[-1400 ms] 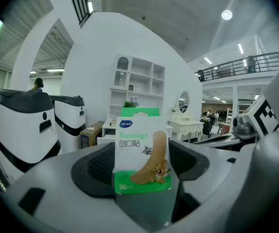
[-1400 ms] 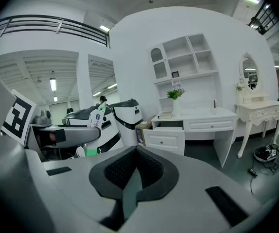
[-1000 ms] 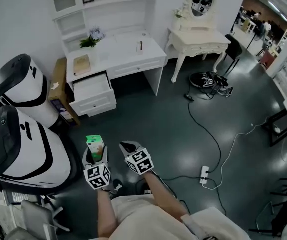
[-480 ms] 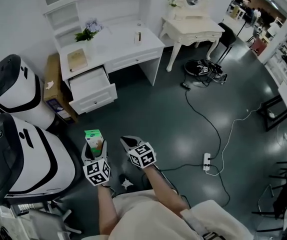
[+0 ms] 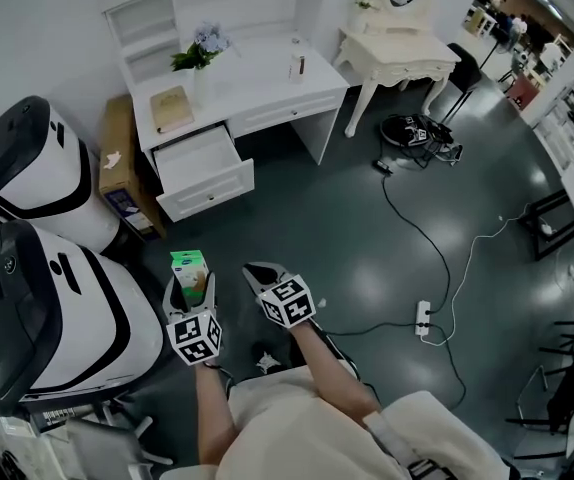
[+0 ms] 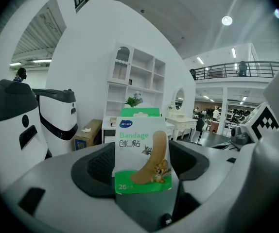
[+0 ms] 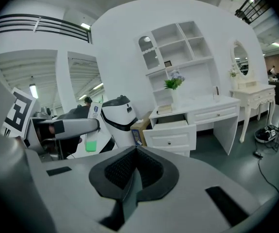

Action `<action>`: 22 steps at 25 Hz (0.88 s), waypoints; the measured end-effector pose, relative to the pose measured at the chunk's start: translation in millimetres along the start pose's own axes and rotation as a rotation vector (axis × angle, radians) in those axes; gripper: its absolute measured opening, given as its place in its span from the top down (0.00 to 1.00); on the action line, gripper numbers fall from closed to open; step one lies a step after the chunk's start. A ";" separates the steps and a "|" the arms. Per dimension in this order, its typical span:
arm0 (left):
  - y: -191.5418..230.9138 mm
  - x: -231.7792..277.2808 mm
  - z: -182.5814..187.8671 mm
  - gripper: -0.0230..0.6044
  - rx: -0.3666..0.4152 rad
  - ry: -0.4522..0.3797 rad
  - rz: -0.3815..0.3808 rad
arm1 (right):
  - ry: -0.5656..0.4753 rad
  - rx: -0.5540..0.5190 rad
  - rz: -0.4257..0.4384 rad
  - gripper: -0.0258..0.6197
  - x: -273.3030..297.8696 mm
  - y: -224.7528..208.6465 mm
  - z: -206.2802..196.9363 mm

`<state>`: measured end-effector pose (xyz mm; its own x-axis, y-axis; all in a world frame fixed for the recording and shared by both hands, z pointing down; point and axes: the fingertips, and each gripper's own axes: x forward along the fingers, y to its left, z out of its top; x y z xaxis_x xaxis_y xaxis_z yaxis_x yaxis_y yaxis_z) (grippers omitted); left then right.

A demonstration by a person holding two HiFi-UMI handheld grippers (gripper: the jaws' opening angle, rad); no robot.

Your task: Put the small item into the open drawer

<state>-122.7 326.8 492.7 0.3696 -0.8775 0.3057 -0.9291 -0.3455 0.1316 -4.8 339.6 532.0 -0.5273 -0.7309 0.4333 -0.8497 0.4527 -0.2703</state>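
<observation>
Green-and-white bandage box (image 6: pixel 140 144) sits clamped in left tongs (image 6: pixel 142 168); right tongs (image 7: pixel 132 174) are closed, empty. Open drawer (image 5: pixel 204 168) lies well ahead: box may slip during carry.

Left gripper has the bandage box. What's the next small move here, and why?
Probably carry the left gripper forward toward the open drawer. Its jaws are shut on the bandage box, so the grasp looks done, while the drawer lies well ahead of it, likely too far to drop the box in from here.
</observation>
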 end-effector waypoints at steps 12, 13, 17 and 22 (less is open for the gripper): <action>34.5 80.3 30.5 0.39 0.019 -0.008 0.031 | -0.017 0.007 0.009 0.92 71.4 -52.1 51.4; 39.2 89.6 34.8 0.39 0.026 -0.006 0.037 | -0.021 0.014 0.015 0.92 81.1 -57.1 57.7; 57.2 133.2 54.5 0.39 0.046 -0.002 0.068 | -0.002 -0.014 0.049 0.92 122.7 -79.4 83.4; 71.2 185.8 82.7 0.39 0.091 -0.004 0.088 | 0.029 -0.094 0.096 0.92 172.5 -104.7 119.0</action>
<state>-121.0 111.7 480.9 0.2870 -0.9070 0.3082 -0.9551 -0.2959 0.0186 -6.6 105.4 532.7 -0.6047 -0.6674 0.4347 -0.7911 0.5665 -0.2308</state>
